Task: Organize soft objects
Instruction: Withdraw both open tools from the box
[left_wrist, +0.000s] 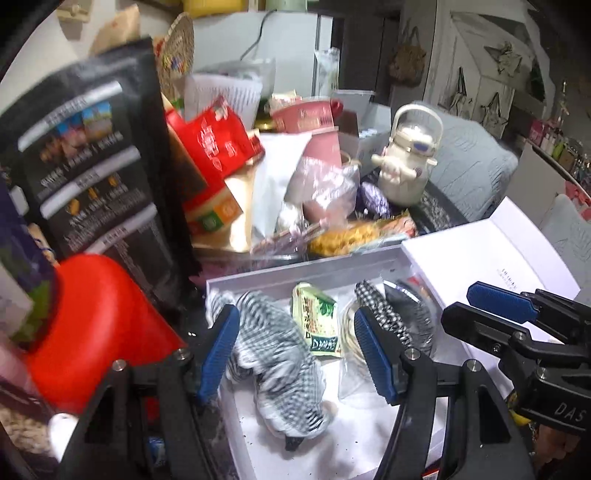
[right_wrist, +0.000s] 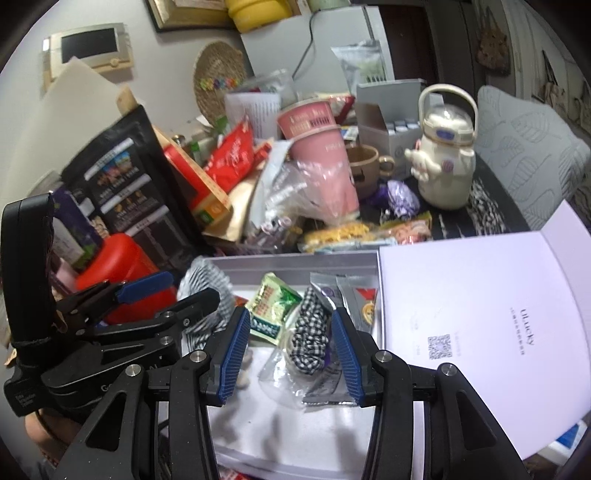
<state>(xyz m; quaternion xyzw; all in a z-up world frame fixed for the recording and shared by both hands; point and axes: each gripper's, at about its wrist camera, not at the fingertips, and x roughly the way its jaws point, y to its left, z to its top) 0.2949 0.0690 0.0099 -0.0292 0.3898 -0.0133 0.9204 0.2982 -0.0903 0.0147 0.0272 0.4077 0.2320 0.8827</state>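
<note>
the left gripper (left_wrist: 299, 350) hangs spread and empty above the checked cloth (left_wrist: 273, 354), which lies in the white box (left_wrist: 295, 267). the right gripper (right_wrist: 291, 354), spread too, hovers over a checked scrunchie (right_wrist: 308, 336) in that box.

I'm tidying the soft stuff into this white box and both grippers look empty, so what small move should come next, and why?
Probably lower the right gripper onto the checked scrunchie lying just beneath it in the box. Its fingers stand open with nothing held. The left gripper is open too, above the gingham cloth that already lies in the box.
</note>
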